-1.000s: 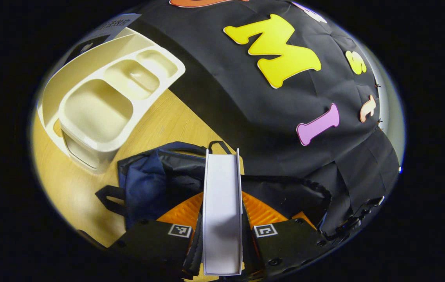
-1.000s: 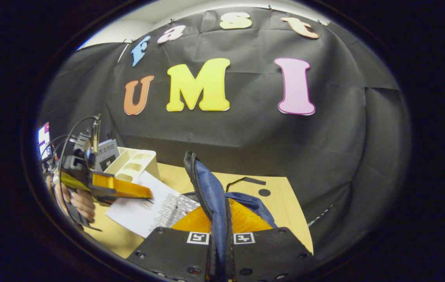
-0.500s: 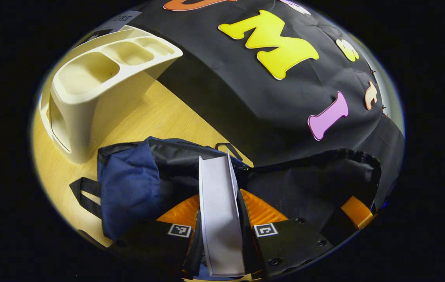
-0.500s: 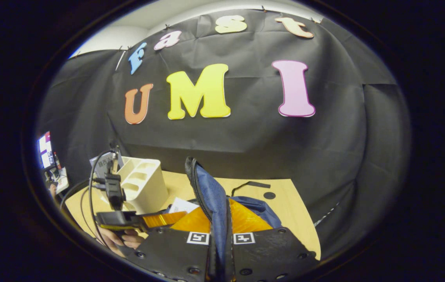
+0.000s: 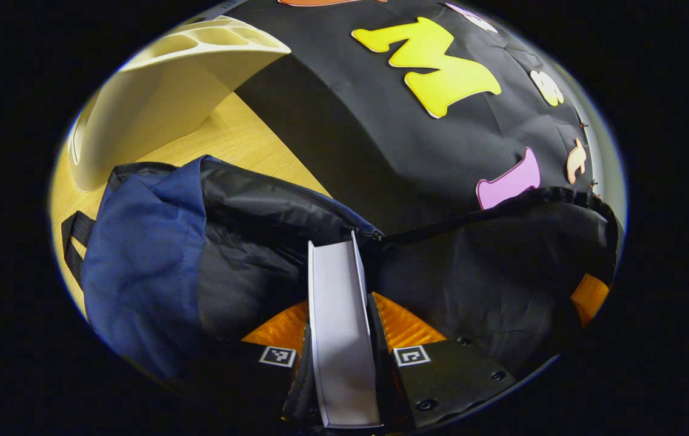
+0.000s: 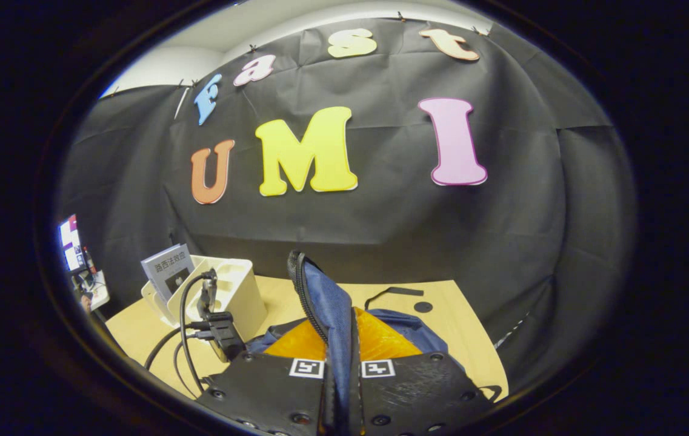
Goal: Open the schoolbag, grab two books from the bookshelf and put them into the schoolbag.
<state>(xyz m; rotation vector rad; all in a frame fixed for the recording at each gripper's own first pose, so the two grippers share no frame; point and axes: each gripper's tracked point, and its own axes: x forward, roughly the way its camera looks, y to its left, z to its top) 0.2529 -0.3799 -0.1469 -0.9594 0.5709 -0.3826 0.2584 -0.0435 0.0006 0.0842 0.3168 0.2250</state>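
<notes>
In the left gripper view, my left gripper (image 5: 340,315) is shut on a white book (image 5: 338,315), held edge-on and reaching down into the open mouth of the navy schoolbag (image 5: 144,266). The bag's black lining (image 5: 271,242) surrounds the book. In the right gripper view, my right gripper (image 6: 339,357) is shut on the schoolbag's blue flap (image 6: 326,303) with its zipper edge, holding it upright. The left gripper's back end with cables (image 6: 214,321) shows low at the left of that view. Another book (image 6: 167,269) stands in the cream bookshelf (image 6: 229,290).
The cream bookshelf (image 5: 156,97) stands on the wooden table (image 5: 235,139) just beyond the bag. A black strap (image 5: 74,236) hangs at the bag's left side. In the right gripper view, bare tabletop (image 6: 441,327) lies behind the bag, with a strap (image 6: 392,292) on it.
My left gripper has gone lower and forward, carrying the white book into the bag's opening. The right gripper keeps the flap raised, almost still.
</notes>
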